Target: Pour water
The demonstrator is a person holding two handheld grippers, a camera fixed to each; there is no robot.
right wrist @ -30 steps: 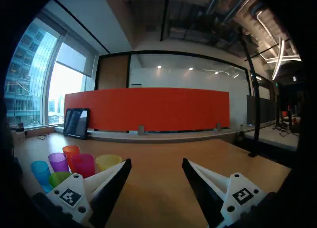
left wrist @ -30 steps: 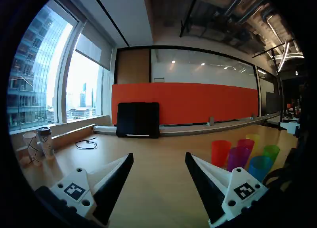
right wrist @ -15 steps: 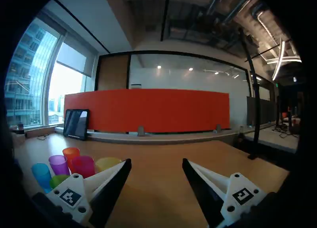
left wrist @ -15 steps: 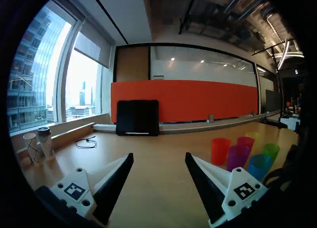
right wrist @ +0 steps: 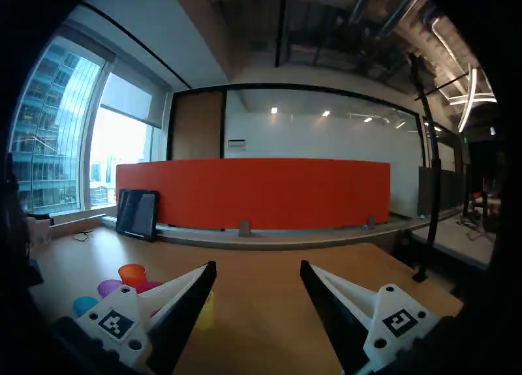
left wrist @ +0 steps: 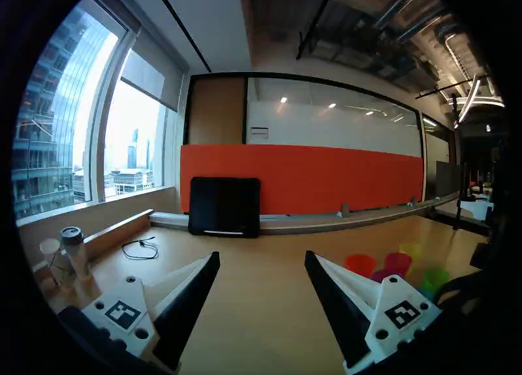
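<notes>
Several coloured plastic cups stand together on the wooden table (left wrist: 261,310). In the left gripper view an orange cup (left wrist: 360,264), a pink cup (left wrist: 398,263), a yellow cup (left wrist: 411,250) and a green cup (left wrist: 434,278) peek out beyond the right finger. My left gripper (left wrist: 261,254) is open with nothing between its fingers. In the right gripper view the orange cup (right wrist: 132,275), a purple cup (right wrist: 109,287), a blue cup (right wrist: 85,304) and the yellow cup (right wrist: 205,310) sit low left, partly behind the left finger. My right gripper (right wrist: 258,265) is open, holding nothing. I cannot tell if any cup holds water.
A dark tablet (left wrist: 225,205) leans against the orange partition (left wrist: 300,179) at the table's back edge. Two paper cups (left wrist: 73,251) and a thin cable (left wrist: 140,248) lie near the window on the left. Bare tabletop stretches ahead of both grippers.
Both views have tilted upward, so the cups now sit lower and are partly hidden behind the fingers. Both grippers stay open.
</notes>
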